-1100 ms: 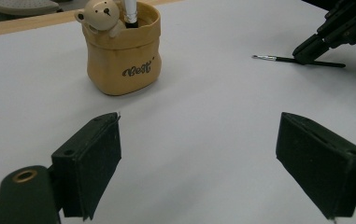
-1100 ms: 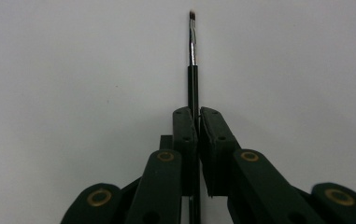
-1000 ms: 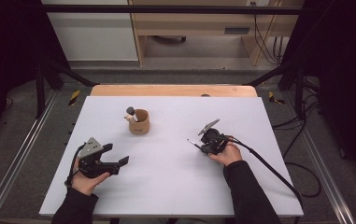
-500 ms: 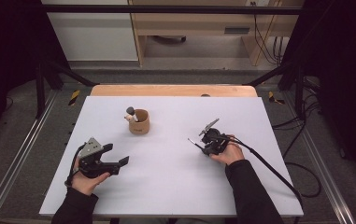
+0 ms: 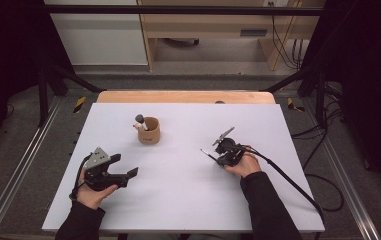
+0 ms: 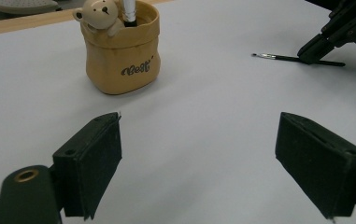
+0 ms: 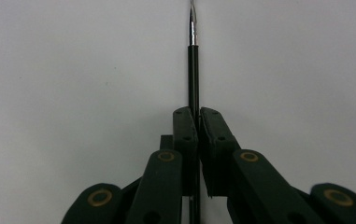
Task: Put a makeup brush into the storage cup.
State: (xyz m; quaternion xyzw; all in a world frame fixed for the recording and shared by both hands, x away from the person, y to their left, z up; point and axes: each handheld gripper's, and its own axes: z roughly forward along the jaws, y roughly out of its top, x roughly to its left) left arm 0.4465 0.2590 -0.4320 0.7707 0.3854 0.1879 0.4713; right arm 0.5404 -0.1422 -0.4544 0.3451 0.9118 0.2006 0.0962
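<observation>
So the right gripper [image 7: 198, 122] has its fingers just pinched shut on a thin black paintbrush with a silver ferrule [image 7: 193, 70], which lies flat on the white counter [image 5: 178, 200] well to the right of the tan bear-topped pen pot [image 5: 149, 131]. The left gripper [image 6: 213, 154] sits with its fingers wide apart and nothing between them. I'd say lift the brush straight up and keep the squeeze firm so the skinny handle doesn't swivel, then tip it upright before heading for the pot's mouth.

One readable word
The tan holder [image 6: 121, 51], near the tabletop's far edge, carries dark script lettering reading "Best" on its front.
</observation>
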